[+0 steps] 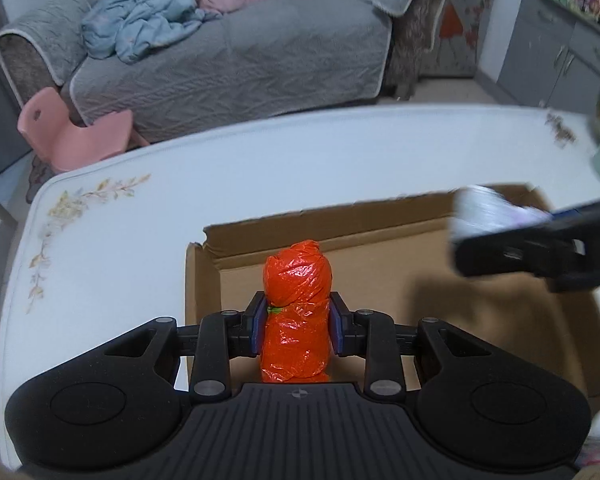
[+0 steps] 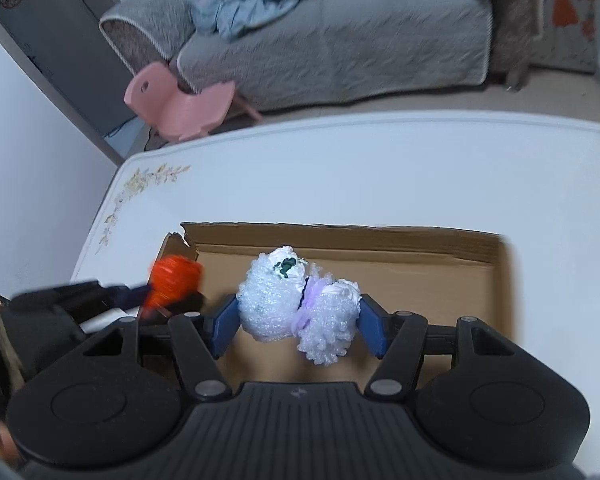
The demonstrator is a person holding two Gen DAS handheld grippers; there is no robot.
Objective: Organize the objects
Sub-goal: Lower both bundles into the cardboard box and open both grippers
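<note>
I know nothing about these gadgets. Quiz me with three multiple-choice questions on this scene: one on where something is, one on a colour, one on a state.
1. Where is the cardboard box?
A. on the white table
B. on the sofa
C. on the floor

2. What colour is the plastic-wrapped bundle in the left gripper?
A. green
B. orange
C. black

3. How is the right gripper?
A. wide open and empty
B. out of view
C. shut on a white bubble-wrap bundle

Answers:
1. A, white table surface shows around the box.
2. B, the wrap is bright orange.
3. C, both blue pads press the white bubble-wrap bundle.
</note>
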